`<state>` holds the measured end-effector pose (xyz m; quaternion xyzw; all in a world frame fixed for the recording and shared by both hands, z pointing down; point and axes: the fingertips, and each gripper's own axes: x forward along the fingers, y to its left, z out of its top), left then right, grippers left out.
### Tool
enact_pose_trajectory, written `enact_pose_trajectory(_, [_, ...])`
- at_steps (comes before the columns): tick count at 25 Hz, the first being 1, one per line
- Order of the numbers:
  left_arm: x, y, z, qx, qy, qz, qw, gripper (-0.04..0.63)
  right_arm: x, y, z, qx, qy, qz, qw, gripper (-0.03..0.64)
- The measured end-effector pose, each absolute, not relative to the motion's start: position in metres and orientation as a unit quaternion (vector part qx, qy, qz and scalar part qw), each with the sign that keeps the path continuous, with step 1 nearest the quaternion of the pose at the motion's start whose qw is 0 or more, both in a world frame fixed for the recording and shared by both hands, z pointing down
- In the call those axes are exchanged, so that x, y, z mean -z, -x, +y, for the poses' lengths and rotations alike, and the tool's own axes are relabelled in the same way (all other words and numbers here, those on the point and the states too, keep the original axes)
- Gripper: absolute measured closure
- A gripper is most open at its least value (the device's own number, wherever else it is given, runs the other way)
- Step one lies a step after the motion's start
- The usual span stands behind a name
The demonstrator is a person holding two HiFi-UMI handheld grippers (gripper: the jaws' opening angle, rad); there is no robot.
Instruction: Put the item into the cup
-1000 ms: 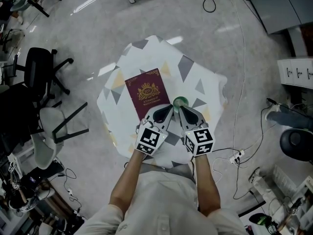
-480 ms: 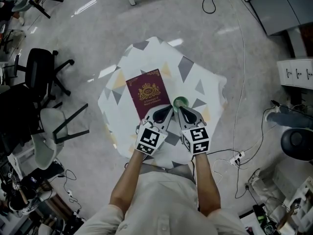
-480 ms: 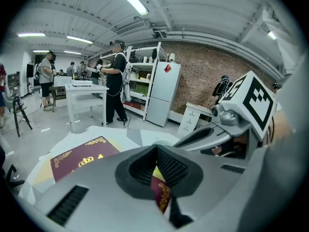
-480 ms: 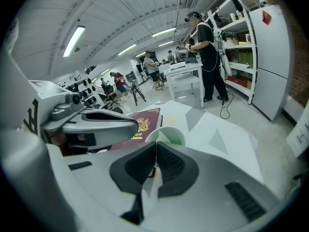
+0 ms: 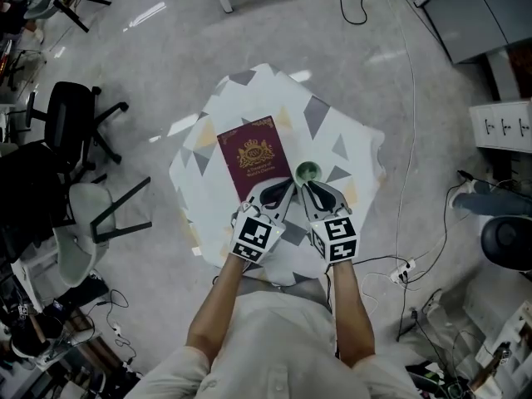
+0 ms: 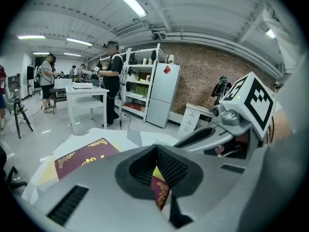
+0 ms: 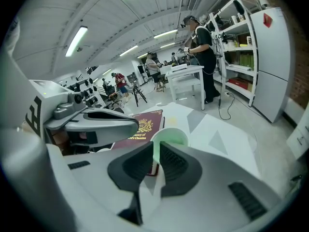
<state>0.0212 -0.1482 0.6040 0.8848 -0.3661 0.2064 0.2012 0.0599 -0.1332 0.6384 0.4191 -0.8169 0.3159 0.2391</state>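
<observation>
A black office chair (image 5: 71,110) and a pale chair (image 5: 79,223) are standing on the glossy grey floor (image 5: 166,48), well left of a small table (image 5: 332,123) wearing a white cloth with grey and yellow triangles. A maroon book (image 5: 253,155) is lying flat on that cloth, showing a gold crest and gold lettering of which only "Classics" is reading clearly. The left gripper (image 6: 157,149) is hovering over the book's near right corner, its jaws meeting tip to tip, with the gilt corner showing below them. Just right of the book, the green cup (image 5: 308,171) is standing upright; what is inside it is too small to tell. The right gripper (image 7: 156,146) is pointing at the cup from the near side, its jaws drawn almost together, the cup's green showing through the thin slit between them. A white cabinet (image 5: 503,125) is sitting far right. Beyond the table, a person (image 6: 113,76) is standing by a white bench (image 6: 87,93), near shelves (image 6: 140,81), a tall white fridge (image 6: 161,95) and a brick wall (image 6: 203,76).
</observation>
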Motion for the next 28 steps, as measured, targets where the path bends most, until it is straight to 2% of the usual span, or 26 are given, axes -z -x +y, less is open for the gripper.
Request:
enact_pose_trajectory(14, [-0.566,-0.012,-0.131,-0.192,-0.896,-0.363,0.169,0.583,-0.585,-0.066,-0.117,-0.261,-0.452,-0.827,0.207,0.552])
enact_pose_trajectory(28, [-0.458,0.005,-0.101,-0.124,-0.918,-0.361,0.105,0.583,-0.468,-0.073,-0.085,-0.152,-0.525,-0.827,0.133,0.571])
